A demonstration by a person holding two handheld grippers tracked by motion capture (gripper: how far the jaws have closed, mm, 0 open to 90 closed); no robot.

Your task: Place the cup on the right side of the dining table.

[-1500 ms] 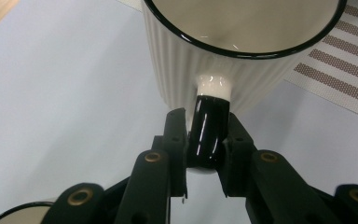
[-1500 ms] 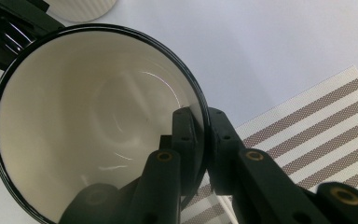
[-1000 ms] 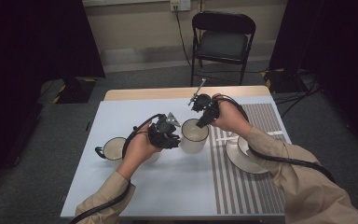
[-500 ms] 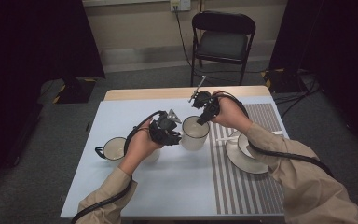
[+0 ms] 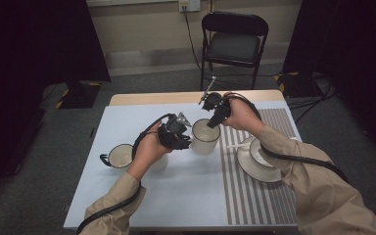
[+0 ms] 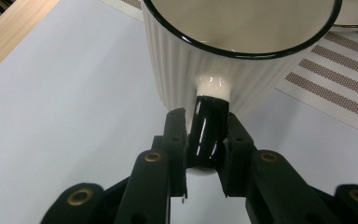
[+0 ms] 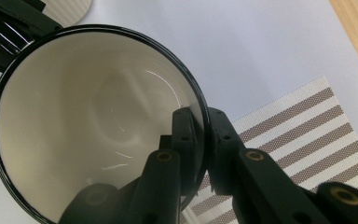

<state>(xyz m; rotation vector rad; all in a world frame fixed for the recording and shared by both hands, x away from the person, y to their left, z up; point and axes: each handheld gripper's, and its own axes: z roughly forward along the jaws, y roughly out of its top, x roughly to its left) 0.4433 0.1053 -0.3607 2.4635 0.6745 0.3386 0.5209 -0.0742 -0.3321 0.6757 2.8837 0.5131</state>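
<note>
Cream ribbed ceramic mug with black rim [image 6: 200,65]: glazed, glossy; black handle [image 6: 208,126] mirror-shiny. Pale blue counter cover [image 5: 176,186]: smooth, matt. Brown-striped woven placemat [image 7: 298,126]: coarse mesh weave. Light wooden counter edge [image 5: 176,98]: matt grain. Black plastic gripper [image 6: 205,154]: dull, brass-coloured rivets.

- grey carpeted floor [image 5: 44,161] surrounds the table.
- black folding chair [image 5: 234,44] stands against the beige back wall [image 5: 142,29].
- wall socket [image 5: 188,5] above, cable hanging down.
- dark curtains [image 5: 39,44] flank both sides.
</note>
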